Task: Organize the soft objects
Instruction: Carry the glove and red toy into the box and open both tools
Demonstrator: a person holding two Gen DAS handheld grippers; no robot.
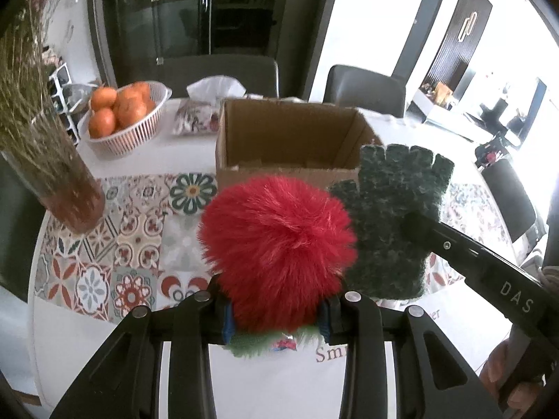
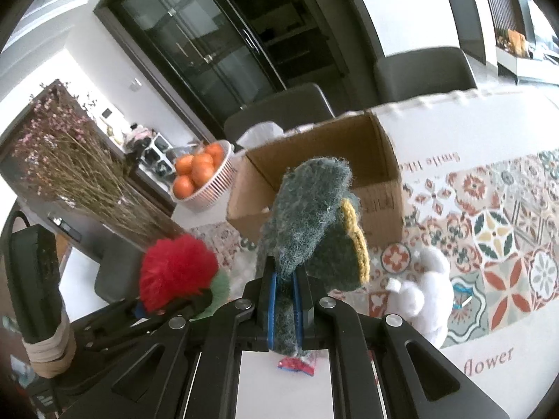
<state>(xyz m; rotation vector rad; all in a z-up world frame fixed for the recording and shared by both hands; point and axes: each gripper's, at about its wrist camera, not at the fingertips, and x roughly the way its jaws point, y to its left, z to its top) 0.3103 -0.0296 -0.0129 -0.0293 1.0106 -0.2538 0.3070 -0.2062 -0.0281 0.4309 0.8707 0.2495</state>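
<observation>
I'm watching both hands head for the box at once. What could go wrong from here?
1. The red pompom bulges well past the left gripper, so it might slip free before reaching the cardboard box.
2. The green glove flops over the right gripper and could catch the box's rim.
3. Both loads hang close together and may tangle.

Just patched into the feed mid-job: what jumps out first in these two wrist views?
The red fluffy pompom fills the middle of the left wrist view, clamped in the left gripper. Beside it, the dark green knitted glove stands up from the right gripper, pinched at its cuff. Behind both sits an open cardboard box on the patterned tablecloth, with a basket of oranges to its left.
</observation>
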